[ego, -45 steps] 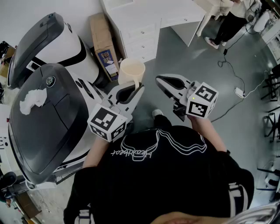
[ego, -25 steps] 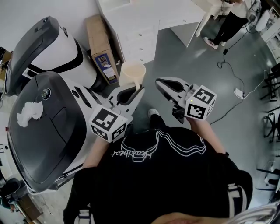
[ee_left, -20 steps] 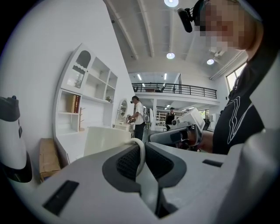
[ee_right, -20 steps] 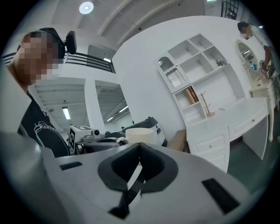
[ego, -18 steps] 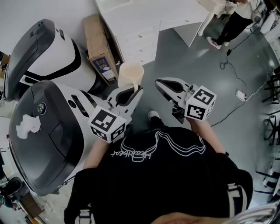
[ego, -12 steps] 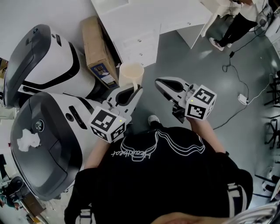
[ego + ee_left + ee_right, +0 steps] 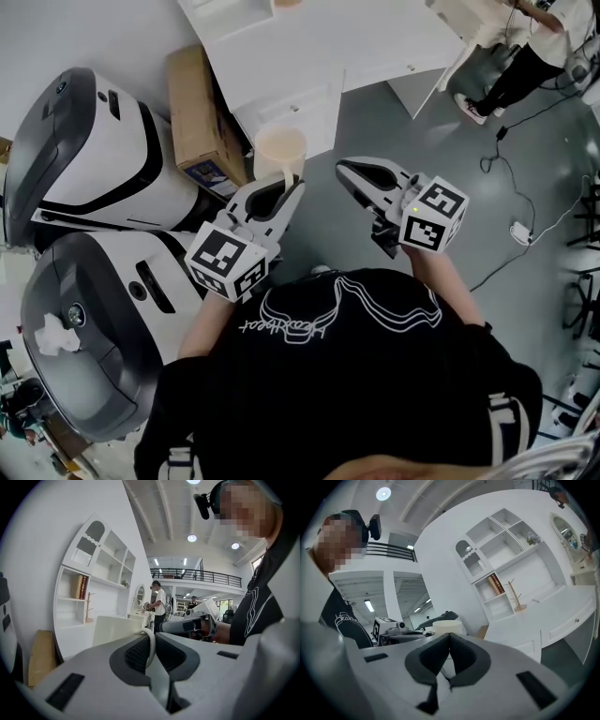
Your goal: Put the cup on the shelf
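My left gripper has its fingers closed on a thin curved white part of the cup, holding it upright in the air near the front of the white drawers. My right gripper sits just beside it, fingers pressed together with nothing between them. The shelf stands ahead, apart from the cup, with books in one compartment

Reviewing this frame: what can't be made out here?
Head view: the compartments of the shelf unit are cut off by the top edge.
Left gripper view: the lower part of the cup is hidden behind the left gripper, which is shut on its wall.
Left gripper view: the spines of the books are too small to read.
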